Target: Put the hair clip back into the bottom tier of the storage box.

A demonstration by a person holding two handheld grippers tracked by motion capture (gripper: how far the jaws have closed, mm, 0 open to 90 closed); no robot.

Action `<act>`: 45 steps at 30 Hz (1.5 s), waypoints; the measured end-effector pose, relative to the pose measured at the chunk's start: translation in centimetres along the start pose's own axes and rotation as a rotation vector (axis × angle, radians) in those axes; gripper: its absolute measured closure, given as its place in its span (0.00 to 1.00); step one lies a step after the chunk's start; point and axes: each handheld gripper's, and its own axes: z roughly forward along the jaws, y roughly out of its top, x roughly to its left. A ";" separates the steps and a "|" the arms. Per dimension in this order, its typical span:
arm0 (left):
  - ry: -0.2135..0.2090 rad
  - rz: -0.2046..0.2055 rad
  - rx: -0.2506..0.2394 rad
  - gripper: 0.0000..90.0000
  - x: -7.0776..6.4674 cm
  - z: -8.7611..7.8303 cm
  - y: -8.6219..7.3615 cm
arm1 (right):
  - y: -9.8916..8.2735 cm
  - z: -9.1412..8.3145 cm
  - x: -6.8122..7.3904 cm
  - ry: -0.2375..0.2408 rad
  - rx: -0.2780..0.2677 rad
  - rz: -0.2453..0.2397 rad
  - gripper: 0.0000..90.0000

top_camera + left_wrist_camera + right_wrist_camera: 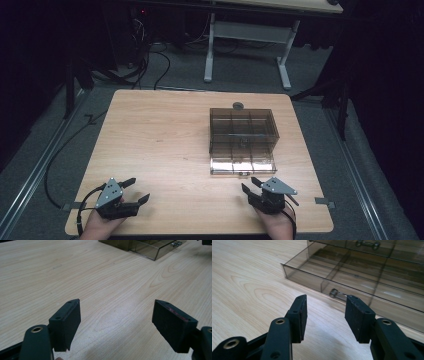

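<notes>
A smoky clear plastic drawer box (243,131) stands on the wooden table (160,140), right of the middle. Its bottom drawer (242,165) is pulled out toward me, and a small metal handle (244,173) shows on its front. My right gripper (249,184) is open just in front of that handle, apart from it. In the right gripper view the handle (336,293) lies just beyond the open gripper (325,315), and the drawer (352,277) looks empty. My left gripper (139,190) is open over bare wood at the near left, with nothing between its fingers (66,320).
A small dark round object (238,105) lies behind the box. Grey tape marks (325,202) sit at the table's near corners. Beyond the table stand a white-legged desk (247,35) and floor cables (150,60). The box's corner (147,248) shows far off in the left gripper view.
</notes>
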 end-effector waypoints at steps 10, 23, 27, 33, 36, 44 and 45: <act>0.000 0.000 -0.001 0.26 0.0 0.0 0.0 | -0.8 -1.7 -1.7 -0.058 0.007 0.033 0.61; 0.002 -0.002 -0.002 0.26 0.0 0.0 0.0 | -1.9 -3.7 -4.3 -0.143 0.031 0.072 0.62; 0.003 -0.002 -0.002 0.26 0.0 0.0 0.0 | -2.3 -4.6 -5.2 -0.168 0.028 0.095 0.62; 0.003 -0.003 -0.002 0.26 0.0 0.0 0.0 | -2.9 -5.7 -6.5 -0.211 0.033 0.125 0.64; 0.003 -0.003 -0.002 0.26 0.0 0.0 0.0 | -3.2 -6.1 -7.0 -0.236 0.046 0.134 0.65; 0.003 -0.003 -0.001 0.26 0.0 0.0 0.0 | -3.9 -5.8 -7.9 -0.254 0.117 0.169 0.71; 0.003 -0.002 -0.001 0.26 0.0 0.0 0.0 | -4.0 -5.7 -7.9 -0.252 0.134 0.165 0.72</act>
